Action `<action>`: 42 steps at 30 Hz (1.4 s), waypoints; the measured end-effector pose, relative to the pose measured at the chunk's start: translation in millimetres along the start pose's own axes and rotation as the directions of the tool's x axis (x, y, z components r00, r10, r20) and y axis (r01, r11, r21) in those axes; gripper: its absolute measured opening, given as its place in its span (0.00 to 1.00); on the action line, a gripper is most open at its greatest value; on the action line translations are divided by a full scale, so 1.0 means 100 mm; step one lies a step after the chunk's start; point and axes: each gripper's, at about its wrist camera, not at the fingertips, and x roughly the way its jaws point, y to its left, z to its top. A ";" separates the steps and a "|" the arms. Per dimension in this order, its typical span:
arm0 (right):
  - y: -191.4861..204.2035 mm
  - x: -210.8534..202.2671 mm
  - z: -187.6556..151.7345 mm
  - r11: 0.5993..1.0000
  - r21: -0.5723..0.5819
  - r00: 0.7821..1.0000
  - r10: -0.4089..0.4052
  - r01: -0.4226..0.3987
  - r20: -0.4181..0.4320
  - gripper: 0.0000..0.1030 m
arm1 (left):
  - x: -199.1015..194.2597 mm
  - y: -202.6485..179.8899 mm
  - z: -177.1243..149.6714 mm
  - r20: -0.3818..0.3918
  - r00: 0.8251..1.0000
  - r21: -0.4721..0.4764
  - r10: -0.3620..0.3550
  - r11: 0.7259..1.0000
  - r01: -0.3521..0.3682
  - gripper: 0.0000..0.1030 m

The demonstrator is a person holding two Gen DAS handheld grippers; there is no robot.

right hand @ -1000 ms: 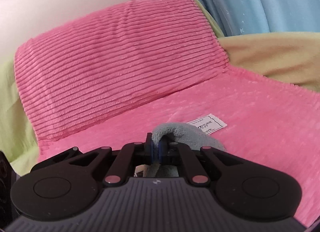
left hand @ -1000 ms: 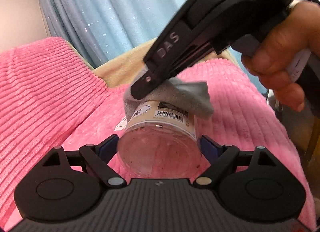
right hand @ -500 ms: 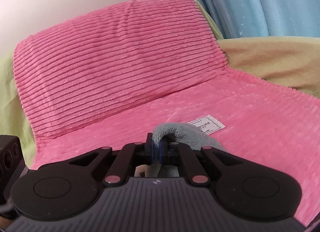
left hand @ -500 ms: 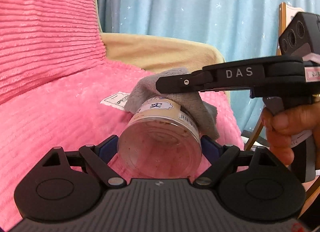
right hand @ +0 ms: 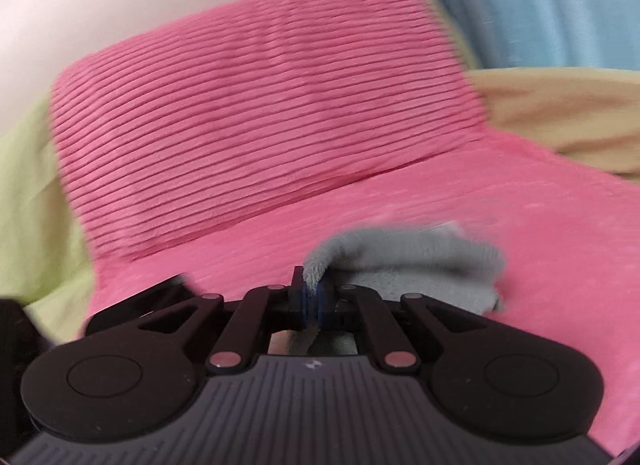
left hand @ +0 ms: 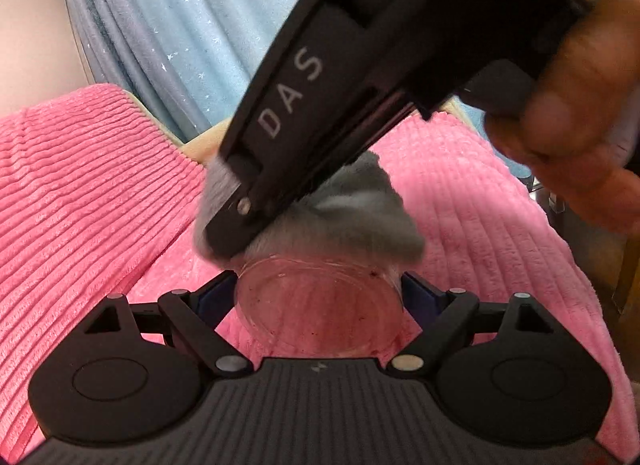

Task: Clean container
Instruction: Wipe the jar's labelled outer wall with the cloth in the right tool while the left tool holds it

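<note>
Pink ribbed fabric [left hand: 80, 201] covers the seat and its backrest, with a pale blue starred curtain [left hand: 192, 33] behind and a tan cover beside it. Compared with half a second ago, the right gripper [right hand: 312, 301] has swung from level to a steep slant over the container's [left hand: 320, 305] far end, dragging the grey cloth [left hand: 360, 217] across it, and the printed label is now hidden under the cloth. That suggests a wiping stroke is under way, not finished; red specks show on the clear plastic. The left gripper [left hand: 318, 295] clamps the container by its sides, holding it above the seat. The right gripper's jaws are closed on a fold of cloth.
</note>
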 end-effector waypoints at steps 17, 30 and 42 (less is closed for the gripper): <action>-0.13 -0.06 0.00 0.998 0.035 0.999 -0.044 0.044 0.021 0.02 | 0.08 0.60 -0.19 0.013 0.964 -0.607 -0.266 0.764 0.219 0.89; 0.17 -0.01 -0.06 0.989 -0.021 0.989 0.144 -0.145 -0.036 0.04 | -0.05 0.14 -0.04 -0.063 0.997 -0.167 -0.034 0.986 0.023 0.86; -0.19 -0.05 0.02 0.997 0.060 0.999 -0.045 0.043 0.026 0.03 | -0.14 0.04 0.03 -0.028 0.999 -0.123 -0.038 0.992 0.034 0.88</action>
